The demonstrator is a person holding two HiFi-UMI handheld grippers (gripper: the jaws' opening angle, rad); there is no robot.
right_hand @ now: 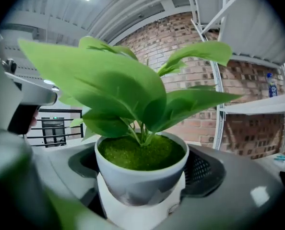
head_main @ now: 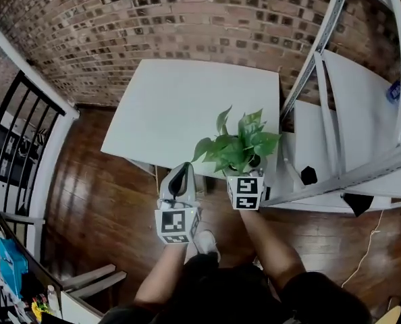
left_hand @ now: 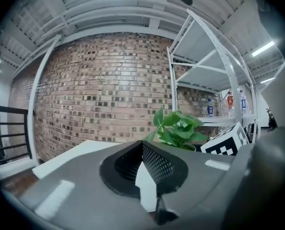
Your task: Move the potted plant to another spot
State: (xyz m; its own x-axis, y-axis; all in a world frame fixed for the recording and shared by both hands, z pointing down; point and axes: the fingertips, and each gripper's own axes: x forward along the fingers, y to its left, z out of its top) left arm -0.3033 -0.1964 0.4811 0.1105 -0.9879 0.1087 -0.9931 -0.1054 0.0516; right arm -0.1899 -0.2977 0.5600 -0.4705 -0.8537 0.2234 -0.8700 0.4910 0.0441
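Observation:
The potted plant [head_main: 237,150] has broad green leaves in a small white pot [right_hand: 140,176] topped with green moss. My right gripper [head_main: 245,169] is shut on it, with the pot seated between the black mesh pads [right_hand: 203,169]. The plant is at the near right corner of the white table [head_main: 180,106]; I cannot tell whether it rests on it. My left gripper [head_main: 181,175] is just to its left, over the table's near edge, its jaw tips together and nothing held. From the left gripper [left_hand: 142,145] view, the plant [left_hand: 178,130] shows to the right.
White metal shelving [head_main: 335,133] stands close on the right, with bottles [left_hand: 210,107] on a shelf. A brick wall [head_main: 187,19] runs behind the table. A black railing [head_main: 18,147] is at the left, over dark wooden floor [head_main: 99,208]. A black cable lies near the shelving's foot.

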